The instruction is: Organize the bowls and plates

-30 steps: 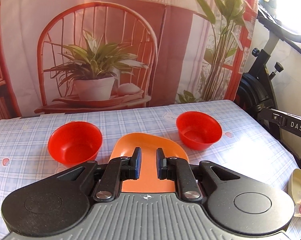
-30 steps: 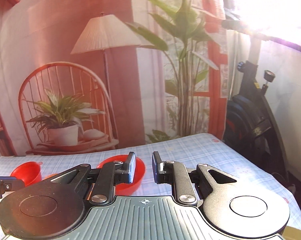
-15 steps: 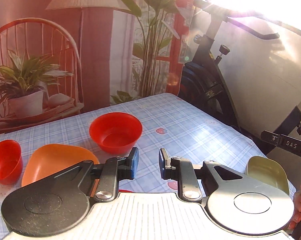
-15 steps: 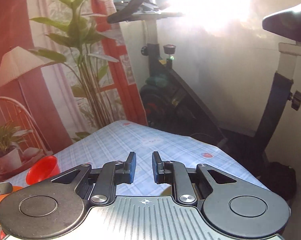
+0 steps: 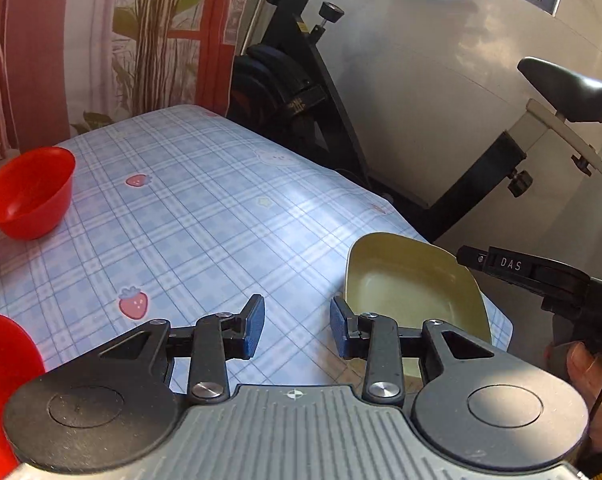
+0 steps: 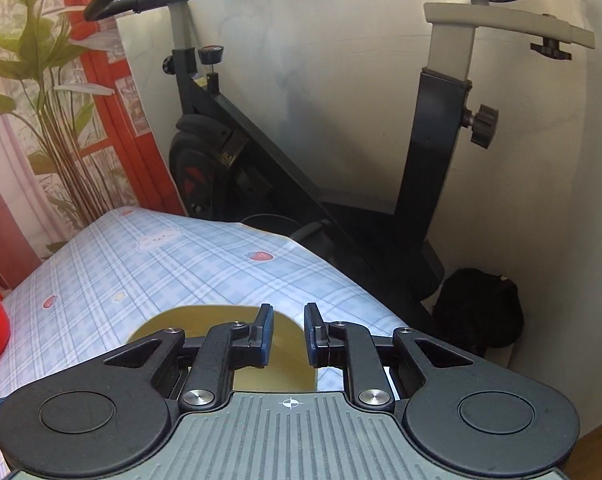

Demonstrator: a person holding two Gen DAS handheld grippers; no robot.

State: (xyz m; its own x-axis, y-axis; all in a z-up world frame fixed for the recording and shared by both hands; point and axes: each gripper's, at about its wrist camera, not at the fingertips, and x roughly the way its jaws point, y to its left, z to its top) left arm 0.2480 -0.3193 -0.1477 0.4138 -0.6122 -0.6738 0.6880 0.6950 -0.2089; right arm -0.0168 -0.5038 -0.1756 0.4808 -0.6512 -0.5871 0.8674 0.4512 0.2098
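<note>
Your left tool is spread wide and your right tool narrower, both empty. The yellow plate lies flat at the bench's near right corner, its narrower end pointing away from you, under your right tool.

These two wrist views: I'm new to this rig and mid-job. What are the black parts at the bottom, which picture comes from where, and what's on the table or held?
There is no robot arm here. A person holds a two-finger gripper in each hand, and each gripper carries a fisheye camera that looks forward along its fingers. The black parts are those grippers.

In the left wrist view, the left gripper is open and holds nothing. Ahead lies the checked tablecloth, with a red bowl at far left and a yellow-green plate at the table's near right corner. Another red dish shows partly at the left edge.

In the right wrist view, the right gripper is open too, empty, just above the same plate. An exercise bike stands beyond the table.
</note>
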